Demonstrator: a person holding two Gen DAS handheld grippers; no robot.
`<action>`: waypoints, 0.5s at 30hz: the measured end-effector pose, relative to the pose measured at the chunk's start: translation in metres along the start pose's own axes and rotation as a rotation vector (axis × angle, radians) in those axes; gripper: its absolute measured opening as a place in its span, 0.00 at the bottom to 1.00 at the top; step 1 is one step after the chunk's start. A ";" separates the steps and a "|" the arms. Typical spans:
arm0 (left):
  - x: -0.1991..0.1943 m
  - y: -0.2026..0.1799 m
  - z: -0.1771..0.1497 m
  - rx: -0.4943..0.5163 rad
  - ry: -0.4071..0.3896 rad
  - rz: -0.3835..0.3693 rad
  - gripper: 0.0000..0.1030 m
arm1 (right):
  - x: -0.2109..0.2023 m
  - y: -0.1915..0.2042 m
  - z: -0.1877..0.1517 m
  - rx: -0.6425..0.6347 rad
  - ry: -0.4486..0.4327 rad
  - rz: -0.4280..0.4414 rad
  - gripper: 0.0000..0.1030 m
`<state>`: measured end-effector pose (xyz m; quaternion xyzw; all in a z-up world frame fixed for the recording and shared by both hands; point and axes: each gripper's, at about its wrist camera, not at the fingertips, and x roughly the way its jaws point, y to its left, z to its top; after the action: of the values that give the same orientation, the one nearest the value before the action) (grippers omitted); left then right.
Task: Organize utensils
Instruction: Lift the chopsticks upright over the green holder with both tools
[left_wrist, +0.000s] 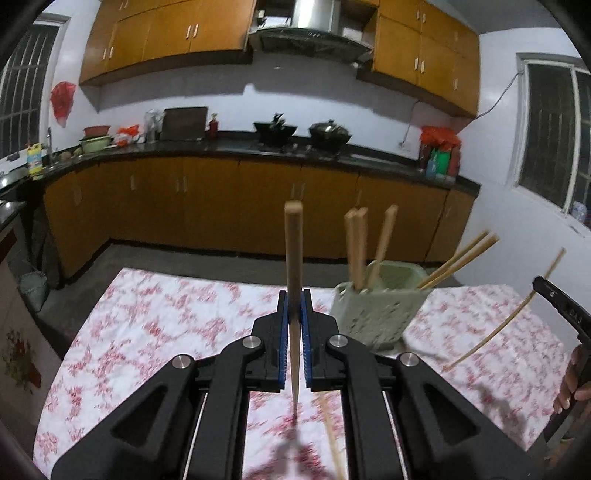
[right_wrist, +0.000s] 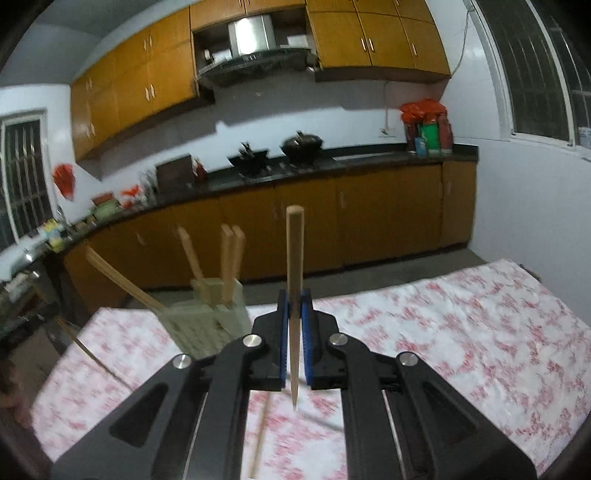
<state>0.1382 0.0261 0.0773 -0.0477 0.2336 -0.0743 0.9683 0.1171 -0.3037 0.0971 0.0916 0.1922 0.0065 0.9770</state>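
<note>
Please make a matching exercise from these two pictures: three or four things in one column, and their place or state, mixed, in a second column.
Things:
1. left gripper
2. green holder
3. loose chopstick
4. wok

Place or state:
A. on the stove at the back
B. lying flat on the flowered cloth
C. shut on one chopstick
D. standing on the table, several chopsticks inside

Pairs: 1-C, 2-D, 3-B, 4-A

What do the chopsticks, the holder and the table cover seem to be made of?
Chopsticks: probably wood or bamboo, matte; pale tan, square tops, tapered tips. Holder: likely plastic, dull pale green; moulded walls with rows of small holes. Table cover: seems cloth or thin vinyl, white with red floral print; blur leaves it open.
</note>
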 end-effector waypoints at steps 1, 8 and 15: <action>-0.003 -0.003 0.004 0.001 -0.012 -0.015 0.07 | -0.004 0.002 0.006 0.008 -0.013 0.022 0.08; -0.022 -0.037 0.043 0.002 -0.153 -0.092 0.07 | -0.037 0.035 0.059 0.025 -0.171 0.176 0.08; -0.013 -0.068 0.090 -0.013 -0.338 -0.075 0.07 | -0.030 0.070 0.091 -0.012 -0.303 0.194 0.08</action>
<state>0.1601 -0.0334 0.1711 -0.0745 0.0660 -0.0996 0.9900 0.1256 -0.2528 0.2039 0.1036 0.0330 0.0880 0.9902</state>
